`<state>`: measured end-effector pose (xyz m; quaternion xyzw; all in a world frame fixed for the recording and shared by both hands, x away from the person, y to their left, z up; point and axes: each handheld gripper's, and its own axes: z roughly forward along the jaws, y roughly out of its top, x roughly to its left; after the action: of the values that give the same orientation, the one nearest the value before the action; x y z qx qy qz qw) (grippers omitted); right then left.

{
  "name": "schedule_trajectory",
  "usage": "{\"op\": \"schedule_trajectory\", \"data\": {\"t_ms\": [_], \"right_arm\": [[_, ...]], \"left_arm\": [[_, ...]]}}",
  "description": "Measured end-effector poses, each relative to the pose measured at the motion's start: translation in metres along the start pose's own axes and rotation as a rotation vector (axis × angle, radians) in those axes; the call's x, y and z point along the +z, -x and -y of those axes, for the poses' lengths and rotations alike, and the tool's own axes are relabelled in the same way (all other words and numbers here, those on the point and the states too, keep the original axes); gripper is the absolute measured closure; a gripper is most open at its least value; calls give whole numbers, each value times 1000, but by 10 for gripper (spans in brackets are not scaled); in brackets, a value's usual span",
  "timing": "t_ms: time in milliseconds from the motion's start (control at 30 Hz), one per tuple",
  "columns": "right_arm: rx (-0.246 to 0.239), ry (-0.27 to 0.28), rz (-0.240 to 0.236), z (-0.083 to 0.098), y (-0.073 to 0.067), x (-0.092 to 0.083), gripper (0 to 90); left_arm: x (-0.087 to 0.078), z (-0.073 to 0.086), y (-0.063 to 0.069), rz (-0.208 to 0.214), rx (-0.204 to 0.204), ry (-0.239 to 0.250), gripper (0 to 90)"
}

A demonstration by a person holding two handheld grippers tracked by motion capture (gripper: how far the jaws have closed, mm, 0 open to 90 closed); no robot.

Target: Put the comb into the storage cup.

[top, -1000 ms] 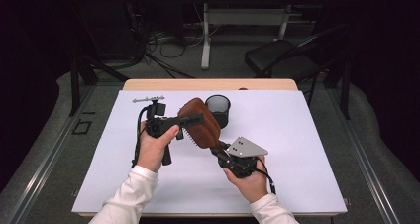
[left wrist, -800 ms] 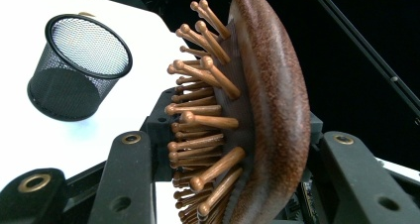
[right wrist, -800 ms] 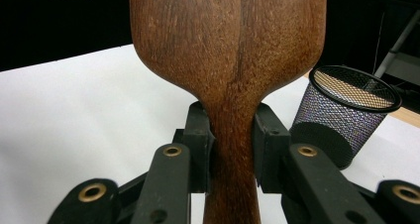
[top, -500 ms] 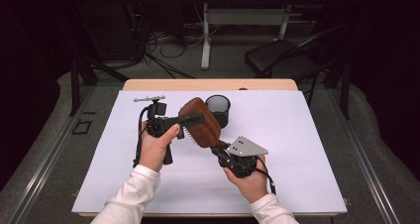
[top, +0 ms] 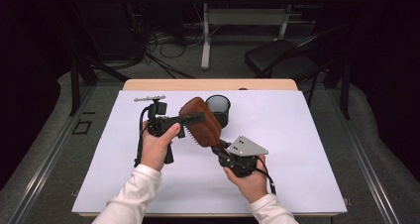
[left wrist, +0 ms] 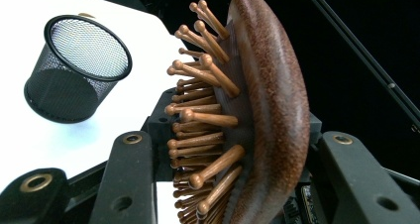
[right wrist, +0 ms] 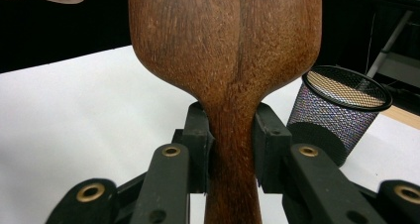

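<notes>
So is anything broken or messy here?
Nothing stands out. The wooden hairbrush looks whole, held in the air by both grippers, and the mesh cup stands upright on the white table. No spills.

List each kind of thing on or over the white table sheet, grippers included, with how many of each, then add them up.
Wooden hairbrush: 1
Black mesh cup: 1
Hand-held grippers: 2, the left gripper and the right gripper, both clamped on the hairbrush
Total: 4
</notes>
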<state>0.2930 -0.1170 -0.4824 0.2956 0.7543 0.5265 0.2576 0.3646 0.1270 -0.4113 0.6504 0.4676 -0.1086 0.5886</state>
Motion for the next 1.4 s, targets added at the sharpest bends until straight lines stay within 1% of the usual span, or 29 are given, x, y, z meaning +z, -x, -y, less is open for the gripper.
{"op": "schedule_trajectory", "data": {"t_ms": [133,233,467,533,667,800,867,967,1000,1033,1067,1167,1333,1400], "right_arm": [[1,-3,2,0,0,0,714],[1,-4,4,0,1,0,701],[-4,-2,2,0,1,1,612],[-6,-1,2,0,1,2,578],[-10,-5,-1,0,1,3,504],[-25,-19,-4,-3,0,4,439],[-28,-27,-8,-5,0,4,417],[-37,-41,-7,-6,0,4,390],[-40,-41,-2,-6,0,4,367],[-51,-34,15,-6,0,5,355],[-56,-34,25,-6,0,5,355],[-48,-40,12,-6,1,6,353],[-75,-67,8,-7,0,7,353],[-74,-69,3,-8,0,8,356]], "left_arm": [[1,0,0,-1,1,3,530],[1,0,-1,1,-7,0,529],[2,0,-4,-4,-4,-1,529],[2,0,-4,-6,-9,3,529],[1,0,-6,-8,-3,8,528],[-1,0,-8,-13,-1,19,528],[-1,-1,-9,-16,7,19,528],[-3,-1,-11,-18,0,23,527],[-3,-1,-11,-17,1,25,527],[-3,-1,-12,-18,1,28,527],[-3,-1,-12,-19,3,29,526],[-4,-1,-13,-25,9,34,526],[-5,-2,-14,-23,11,48,526],[-6,-2,-14,-28,13,51,525]]}}
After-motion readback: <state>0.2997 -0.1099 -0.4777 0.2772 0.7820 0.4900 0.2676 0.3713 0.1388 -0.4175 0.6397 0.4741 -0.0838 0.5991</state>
